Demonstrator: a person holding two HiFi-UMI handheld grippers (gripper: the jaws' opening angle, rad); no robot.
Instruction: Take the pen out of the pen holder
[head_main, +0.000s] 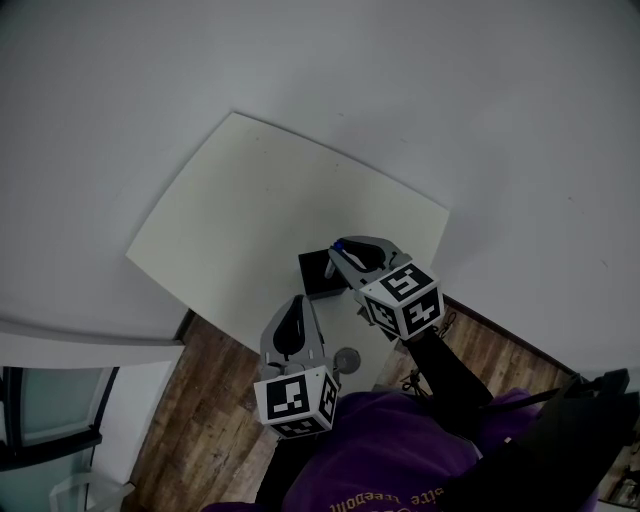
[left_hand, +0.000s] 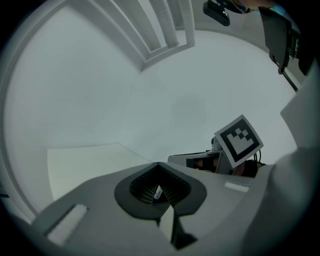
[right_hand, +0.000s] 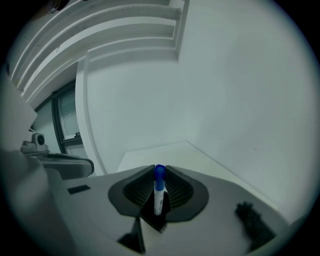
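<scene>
1. The pen holder (head_main: 318, 275) is a small black box on the white bench (head_main: 240, 200). I take it as my landmark.
2. My right claw (head_main: 347, 258) hangs just above the holder's far right corner, pinching the pen (right_hand: 159, 192). In the right gripper view the pads press the white barrel from both sides. The pen stands upright with its blue cap poking out above the jaws.
3. The pen's lower end sits just over a black shape that I take for the holder. I cannot tell whether the tip is clear of the rim or dips inside.
4. My left claw (head_main: 298, 303) points at the holder from the near side, its tips at the near left corner.
5. In the left gripper view the jaws are drawn close on a dark thing. I judge that they pinch the holder's wall to steady it. A white-and-blue scrap (left_hand: 157, 192) shows inside that dark shape, too small to name.
6. Done, by my reading: pen gripped, holder braced, pen up most of the way out.
7. Left to do: bring the pen fully clear above the holder, carry it to bare bench beside the holder, lay it down and let go. No pen lies on the bench yet.
</scene>
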